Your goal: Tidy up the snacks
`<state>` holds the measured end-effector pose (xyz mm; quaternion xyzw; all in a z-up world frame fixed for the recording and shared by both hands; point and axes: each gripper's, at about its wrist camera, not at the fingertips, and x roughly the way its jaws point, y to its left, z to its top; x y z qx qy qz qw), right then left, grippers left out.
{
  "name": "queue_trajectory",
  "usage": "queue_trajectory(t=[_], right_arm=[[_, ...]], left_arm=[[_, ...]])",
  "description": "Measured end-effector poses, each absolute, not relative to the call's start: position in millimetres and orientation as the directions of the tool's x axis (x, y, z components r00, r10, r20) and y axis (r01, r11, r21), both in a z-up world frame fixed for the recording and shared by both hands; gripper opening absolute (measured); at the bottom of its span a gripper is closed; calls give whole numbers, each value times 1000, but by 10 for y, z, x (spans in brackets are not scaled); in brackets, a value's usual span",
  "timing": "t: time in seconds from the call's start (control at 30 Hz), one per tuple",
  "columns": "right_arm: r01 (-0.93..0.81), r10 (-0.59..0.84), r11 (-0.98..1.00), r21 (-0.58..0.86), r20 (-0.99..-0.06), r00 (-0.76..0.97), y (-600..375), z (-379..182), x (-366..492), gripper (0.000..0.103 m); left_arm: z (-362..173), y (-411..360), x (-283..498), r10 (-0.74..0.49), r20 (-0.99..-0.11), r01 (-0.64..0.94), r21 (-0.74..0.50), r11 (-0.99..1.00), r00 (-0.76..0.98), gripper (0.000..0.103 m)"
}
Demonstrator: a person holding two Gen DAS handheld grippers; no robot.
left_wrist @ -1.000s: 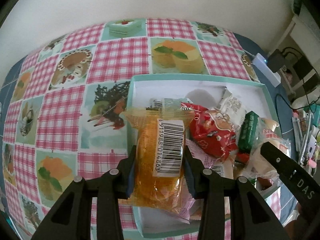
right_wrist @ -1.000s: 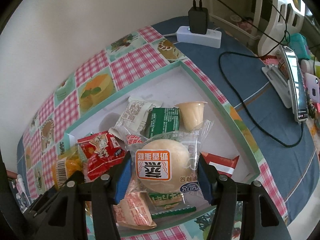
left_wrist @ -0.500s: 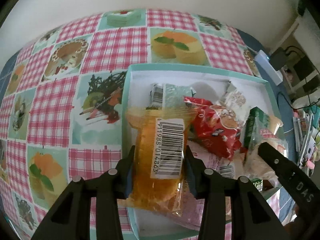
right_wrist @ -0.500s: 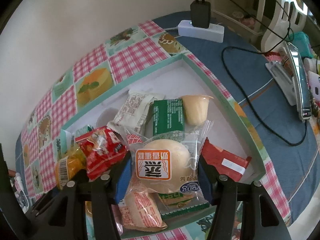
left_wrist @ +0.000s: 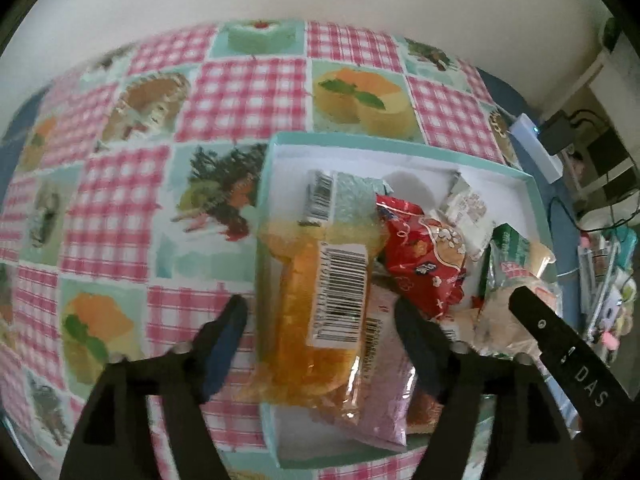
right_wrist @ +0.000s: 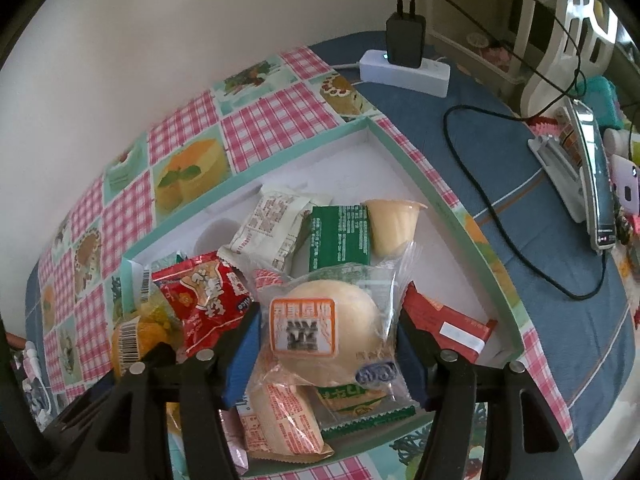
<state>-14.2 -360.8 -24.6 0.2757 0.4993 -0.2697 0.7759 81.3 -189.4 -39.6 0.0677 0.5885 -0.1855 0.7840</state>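
Note:
A teal-rimmed white box (left_wrist: 400, 148) holds several snack packets. My left gripper (left_wrist: 320, 336) is open; its jaws stand wide either side of an orange cake packet with a barcode label (left_wrist: 320, 312), which lies over the box's left rim and shows in the right wrist view (right_wrist: 132, 336) too. My right gripper (right_wrist: 328, 344) is shut on a round bun in a clear wrapper (right_wrist: 332, 332), held above the box (right_wrist: 404, 152). A red packet (left_wrist: 424, 256) lies between the two, also seen in the right wrist view (right_wrist: 208, 300).
In the box lie a green packet (right_wrist: 340, 236), a jelly cup (right_wrist: 392, 224), a white packet (right_wrist: 272, 232) and a red bar (right_wrist: 448, 328). A white power strip (right_wrist: 404, 70) with charger and cables sits on the blue cloth at right. A phone stand (right_wrist: 592, 184) is far right.
My left gripper has opened and let go of the orange cake packet, which now rests on the box's left edge. My right gripper still holds the bun, slightly lower over the box.

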Motion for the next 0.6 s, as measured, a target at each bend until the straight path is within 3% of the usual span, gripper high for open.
queue_trajectory(t=[0.27,0.43,0.47,0.6], right_arm=[[688,-169,710,151,-911,375,-3594,-148,-158,73],[679,-187,720,142,-903,387,-3584,-114,-146,93],[676,-190,724,137,-902,387,-3575,-115,-139,94],[663,-199,738,125,-899,391,-3544,-114,-109,103]], left_arm=[[-166,-1762,780,-220,-930,349,-109,931,296,81],[-195,-1622,850,-146,-935,277,-54,959,323,89],[-215,-1588,871,-114,-936,260,-25,965,333,94],[-266,-1472,927,-48,-932,213,32,977,360,95]])
